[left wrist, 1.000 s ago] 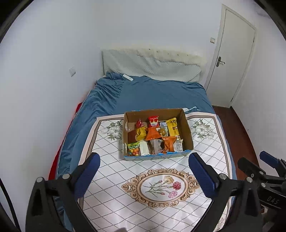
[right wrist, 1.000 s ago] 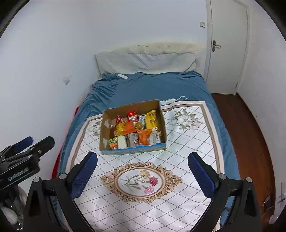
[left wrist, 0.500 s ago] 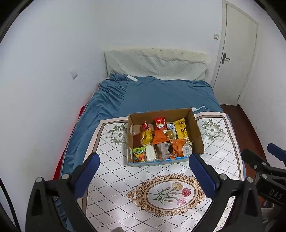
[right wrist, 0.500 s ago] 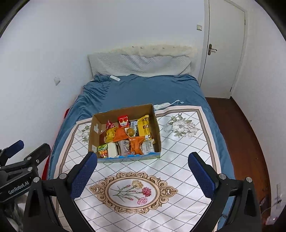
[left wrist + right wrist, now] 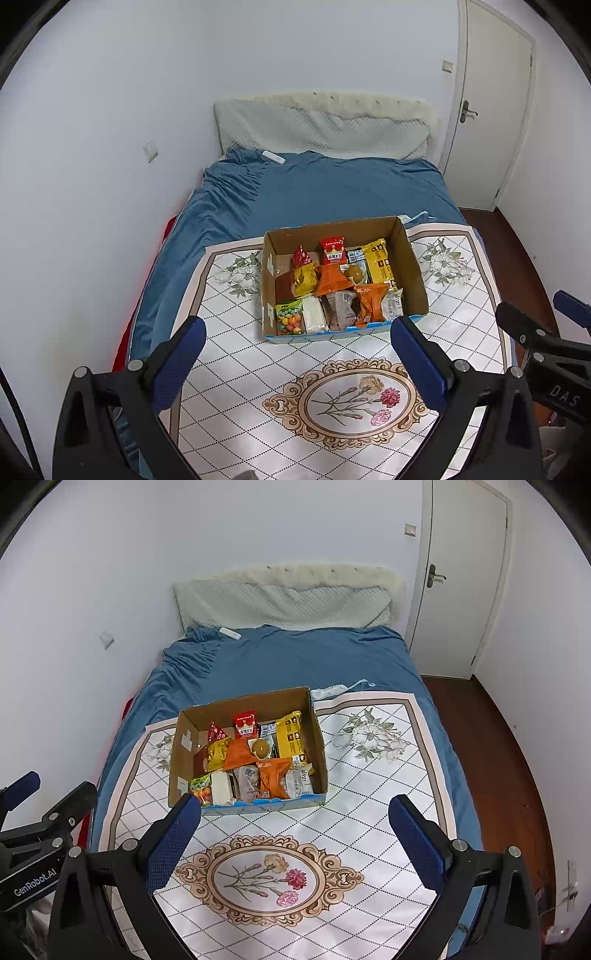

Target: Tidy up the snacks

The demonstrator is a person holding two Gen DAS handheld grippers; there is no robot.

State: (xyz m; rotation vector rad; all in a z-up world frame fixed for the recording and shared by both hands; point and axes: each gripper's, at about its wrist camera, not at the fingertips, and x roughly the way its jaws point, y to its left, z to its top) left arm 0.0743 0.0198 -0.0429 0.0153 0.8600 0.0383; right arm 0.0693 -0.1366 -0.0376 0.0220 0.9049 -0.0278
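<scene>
Bed-top cardboard box point(image 5: 412, 275); left gripper point(image 5: 22, 834) reads "GenRobot.AI".

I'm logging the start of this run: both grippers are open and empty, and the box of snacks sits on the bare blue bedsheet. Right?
Not quite. The box sits on the white flowered mat spread over the blue bedsheet, as the right wrist view shows. Both the left gripper and right gripper are open and empty.

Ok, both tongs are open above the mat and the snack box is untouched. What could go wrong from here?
The packets are crammed and overlapping in the cardboard box, so the left tongs may pinch two at once, such as the orange packet and its neighbour. The box sits on a floral mat over soft bedding, so it could slide or tip when pushed.
</scene>
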